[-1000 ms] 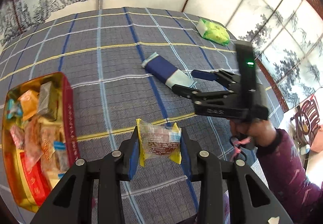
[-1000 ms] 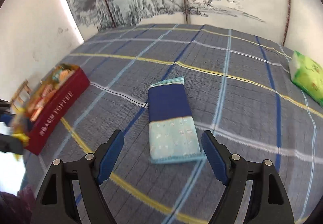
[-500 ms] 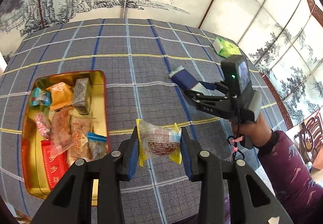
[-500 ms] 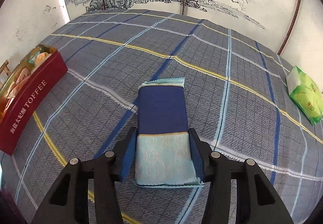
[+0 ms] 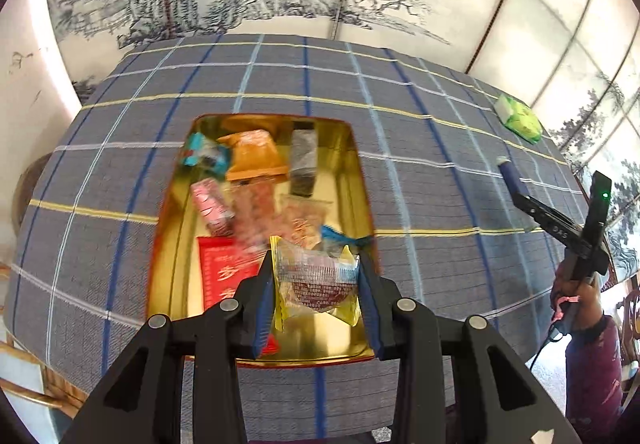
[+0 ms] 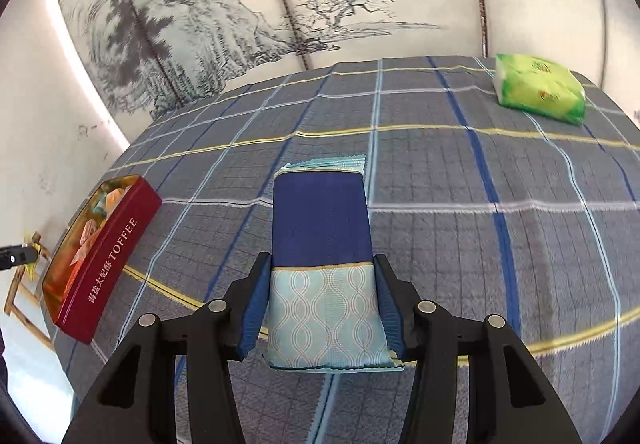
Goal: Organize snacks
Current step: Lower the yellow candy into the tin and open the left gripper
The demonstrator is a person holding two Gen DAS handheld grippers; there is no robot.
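Over gold tin [image 5: 362,179] | crinkly clear packet [image 5: 316,280] | left fingers [image 5: 266,294] clamped

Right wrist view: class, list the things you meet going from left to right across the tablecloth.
Red toffee tin → blue snack packet held in the right gripper → green packet.

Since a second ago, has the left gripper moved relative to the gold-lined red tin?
Yes. The left gripper, shut on its clear-and-yellow snack packet, has swung from beside the tin to directly over it.
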